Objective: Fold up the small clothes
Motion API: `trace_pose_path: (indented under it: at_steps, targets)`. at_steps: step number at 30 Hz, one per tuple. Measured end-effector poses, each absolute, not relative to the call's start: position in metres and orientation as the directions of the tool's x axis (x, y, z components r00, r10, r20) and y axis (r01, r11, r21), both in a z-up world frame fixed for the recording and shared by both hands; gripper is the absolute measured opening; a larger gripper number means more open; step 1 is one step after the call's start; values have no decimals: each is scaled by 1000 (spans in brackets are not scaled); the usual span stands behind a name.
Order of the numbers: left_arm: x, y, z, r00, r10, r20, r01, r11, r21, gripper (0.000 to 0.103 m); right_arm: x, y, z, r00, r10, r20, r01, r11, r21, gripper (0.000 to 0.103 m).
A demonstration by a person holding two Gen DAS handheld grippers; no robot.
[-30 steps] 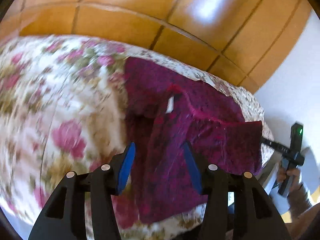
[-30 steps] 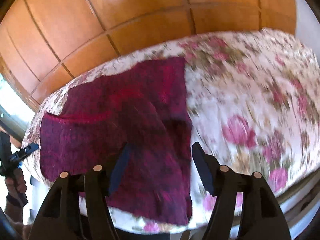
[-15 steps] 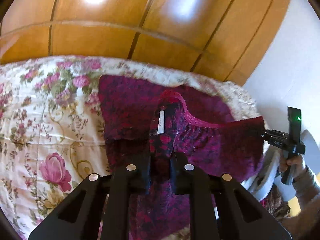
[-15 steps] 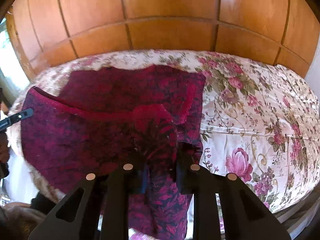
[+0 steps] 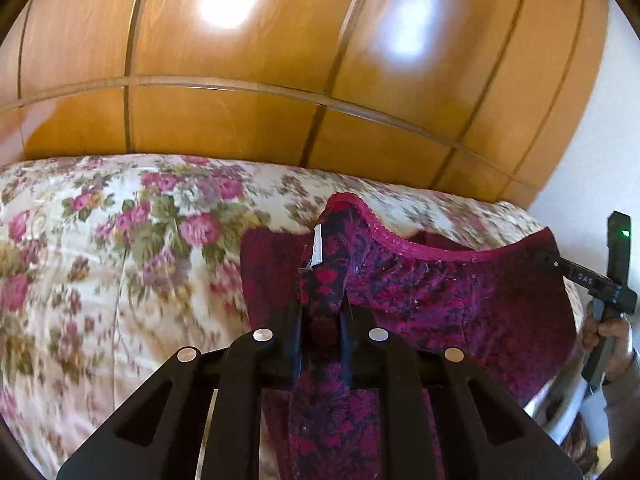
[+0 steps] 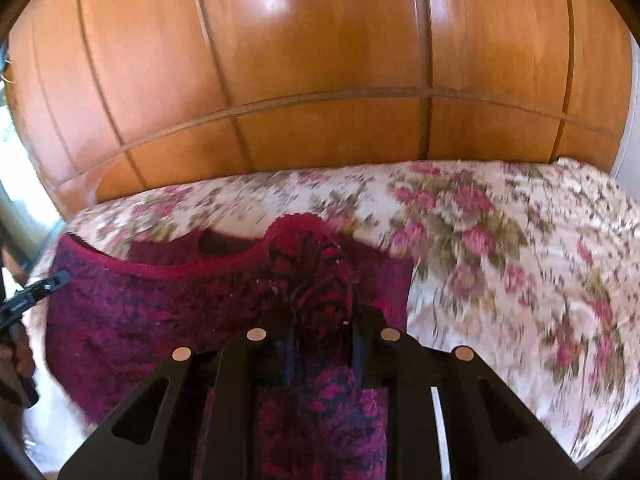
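Magenta-and-navy patterned garment (image 5: 460,300) lifted off the floral bedspread (image 5: 100,260), strung between two grippers. Left gripper (image 5: 320,320) pinches a bunched fold near the waistband, fingers (image 5: 294,328) pressed onto the cloth; a small white label (image 5: 317,246) sticks up just above the pinch. Right gripper (image 6: 320,336) clamps the other corner of the same garment (image 6: 132,312), fingers (image 6: 360,344) closed on a gathered wad. Pink trim edge sags in a curve between the grips. Lower part of the cloth hangs below the fingers. Glossy wooden panelling (image 6: 320,60) behind the bed
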State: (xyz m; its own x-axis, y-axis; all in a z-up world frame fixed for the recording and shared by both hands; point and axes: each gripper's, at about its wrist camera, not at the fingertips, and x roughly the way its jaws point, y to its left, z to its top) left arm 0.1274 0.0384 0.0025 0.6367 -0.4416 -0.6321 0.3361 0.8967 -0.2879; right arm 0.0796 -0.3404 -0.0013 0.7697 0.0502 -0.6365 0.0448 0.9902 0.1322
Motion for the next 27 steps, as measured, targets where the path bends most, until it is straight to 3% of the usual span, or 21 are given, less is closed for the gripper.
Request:
trace_pose_path:
  at_steps: [9,17,20,21,24,26,27]
  targets:
    - [213,23,-25,638,-348,-687,227,937,-264,14,163,-351,-26,761,-44,-648,130,988,87,20]
    - [258,14,-80,555,-282,-783,148,959,-240,14,218,-366,-88,654,-84,-752,192,980,58,26]
    - [265,21,-91,536,-304,-788,118,951,-286,16,227,-380,-105,621,-41,-782,218,968,122,36]
    - [264,19,-91,535,-301,-789,118,952,-282,16,228,-387,-108,610,-27,-792,240,959,152,45]
    - [262,21,-85,529,-311,-790,115,948,-296,18,225,-398,-105,607,-2,-795,266,943,200,59]
    - [258,27,-75,542,-326,-775,91,939,-332,21,216,-400,-95,626,-2,-780,270,939,214,64]
    - [250,32,-67,568,-307,-764,64,942,-330,32,207,-401,-87,645,-6,-764,269,938,219,66]
